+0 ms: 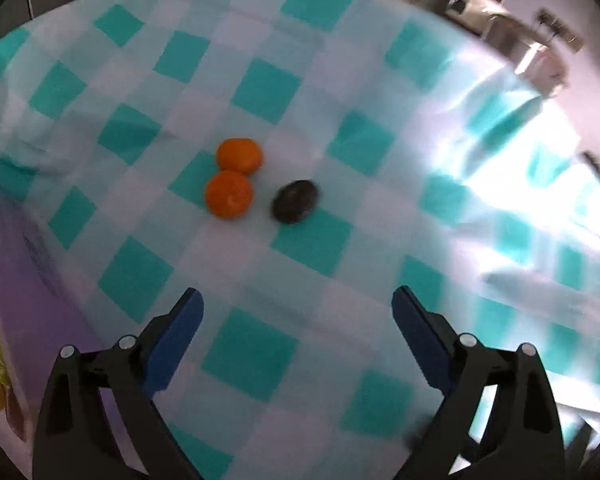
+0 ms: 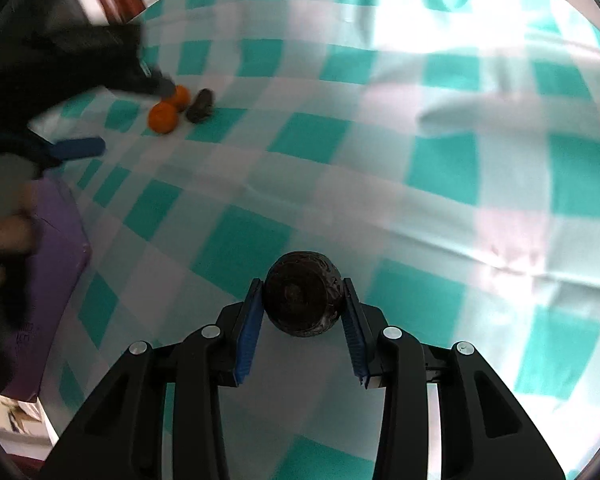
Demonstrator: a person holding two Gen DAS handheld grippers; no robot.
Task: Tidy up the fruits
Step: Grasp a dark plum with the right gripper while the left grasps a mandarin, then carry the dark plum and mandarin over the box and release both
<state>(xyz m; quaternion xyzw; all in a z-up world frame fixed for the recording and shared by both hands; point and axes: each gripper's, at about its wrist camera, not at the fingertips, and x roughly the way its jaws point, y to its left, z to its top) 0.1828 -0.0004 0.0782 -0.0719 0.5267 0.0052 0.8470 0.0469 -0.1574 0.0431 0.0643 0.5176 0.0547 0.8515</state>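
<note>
Fingers of the right gripper clamp a dark avocado between them.

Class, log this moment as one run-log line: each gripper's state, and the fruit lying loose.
left gripper: open, empty | right gripper: shut on dark fruit | loose on checked cloth: two oranges, second dark fruit

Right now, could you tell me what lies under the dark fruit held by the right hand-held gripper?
Only the checked tablecloth shows around the dark fruit in the right hand-held gripper; whatever lies directly beneath the fruit is hidden.
</note>
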